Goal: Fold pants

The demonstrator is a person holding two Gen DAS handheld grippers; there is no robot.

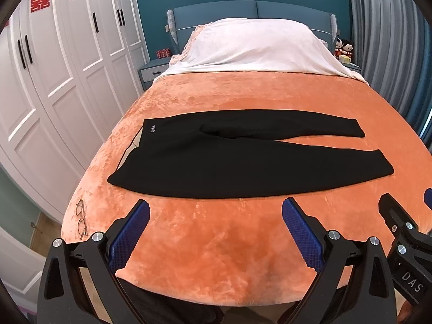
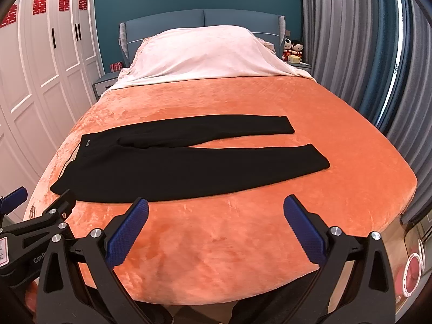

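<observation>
Black pants (image 1: 232,162) lie flat across the orange bed cover (image 1: 216,243), waistband to the left, both legs stretched to the right and slightly apart. They also show in the right wrist view (image 2: 189,167). My left gripper (image 1: 216,208) is open and empty, above the bed's near edge, short of the pants' near leg. My right gripper (image 2: 216,205) is open and empty, likewise just short of the near leg. The right gripper's body shows at the right edge of the left wrist view (image 1: 405,237); the left gripper's body shows at the left of the right wrist view (image 2: 40,224).
Eyeglasses (image 1: 81,217) lie at the bed's near left corner. A white sheet covers pillows (image 1: 256,46) at the headboard. White wardrobes (image 1: 54,81) stand left, grey curtains (image 2: 351,40) right. Dolls (image 2: 293,47) sit on the far right nightstand.
</observation>
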